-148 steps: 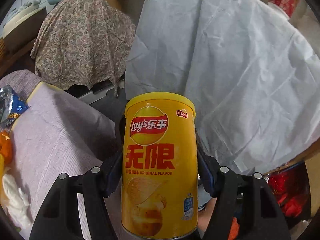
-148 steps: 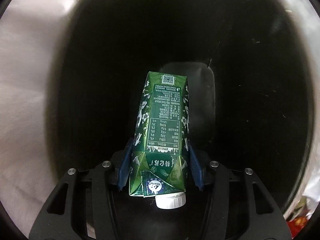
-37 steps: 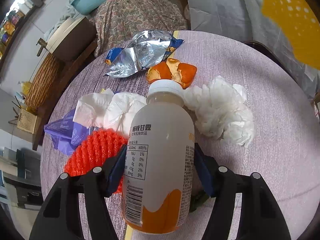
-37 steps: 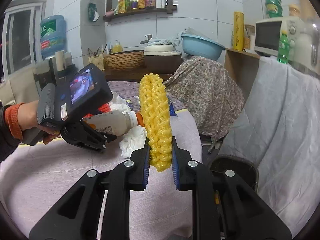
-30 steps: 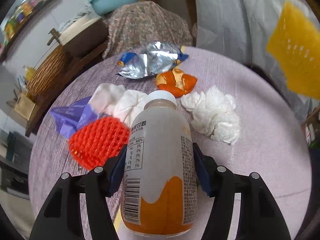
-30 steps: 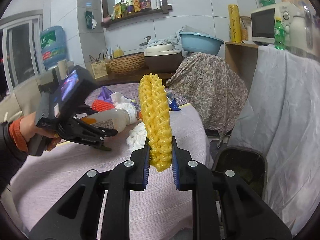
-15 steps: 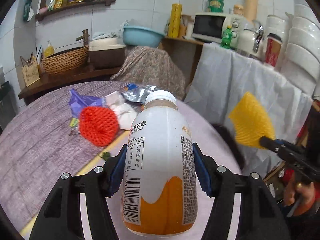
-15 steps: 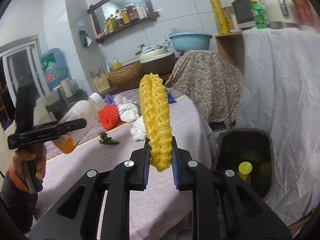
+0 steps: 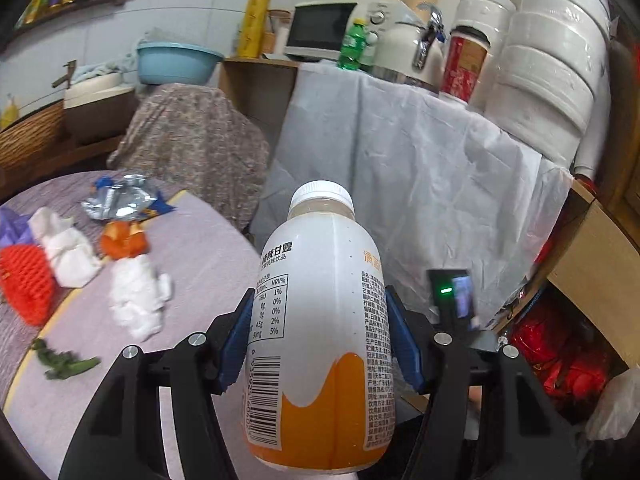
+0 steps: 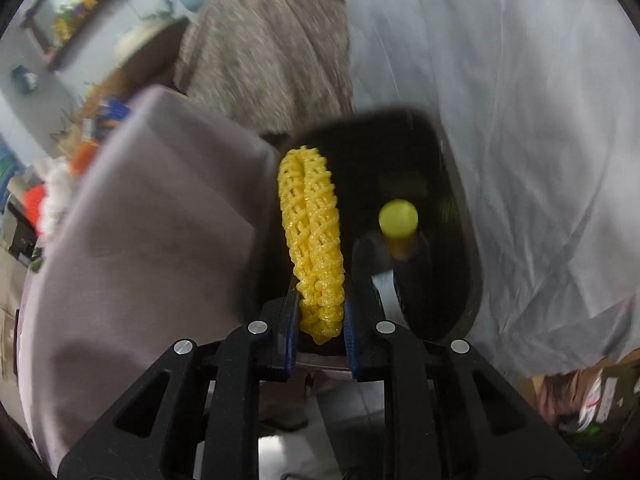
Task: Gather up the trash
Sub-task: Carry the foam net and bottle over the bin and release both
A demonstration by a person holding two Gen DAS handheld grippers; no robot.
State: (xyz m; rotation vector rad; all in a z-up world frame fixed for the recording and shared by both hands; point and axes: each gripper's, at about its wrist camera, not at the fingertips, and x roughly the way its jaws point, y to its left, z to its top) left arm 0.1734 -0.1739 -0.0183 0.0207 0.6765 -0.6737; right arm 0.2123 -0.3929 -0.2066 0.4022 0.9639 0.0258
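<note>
My left gripper (image 9: pixel 320 344) is shut on a white and orange drink bottle (image 9: pixel 320 320) with a white cap, held upright past the table's right edge. My right gripper (image 10: pixel 318 316) is shut on a yellow foam fruit net (image 10: pixel 312 240), held over the near rim of the black trash bin (image 10: pixel 448 152). Inside the bin a yellow-lidded can (image 10: pixel 398 218) stands. On the table (image 9: pixel 200 248) lie white tissue wads (image 9: pixel 138 296), orange peel (image 9: pixel 122 240), a red foam net (image 9: pixel 24 284), a foil snack bag (image 9: pixel 120 196) and a green stem (image 9: pixel 64 362).
A white cloth (image 9: pixel 420 184) drapes a shelf with a microwave (image 9: pixel 324 28), a kettle and stacked white tubs. A floral-covered object (image 9: pixel 192 148) stands behind the table. Red bags (image 9: pixel 560 356) sit under the shelf at right. The other gripper's screen (image 9: pixel 454 296) shows beside the bottle.
My left gripper has swung the bottle right, off the table toward the draped shelf. My right gripper has dropped and tipped down, bringing the yellow net over the bin.
</note>
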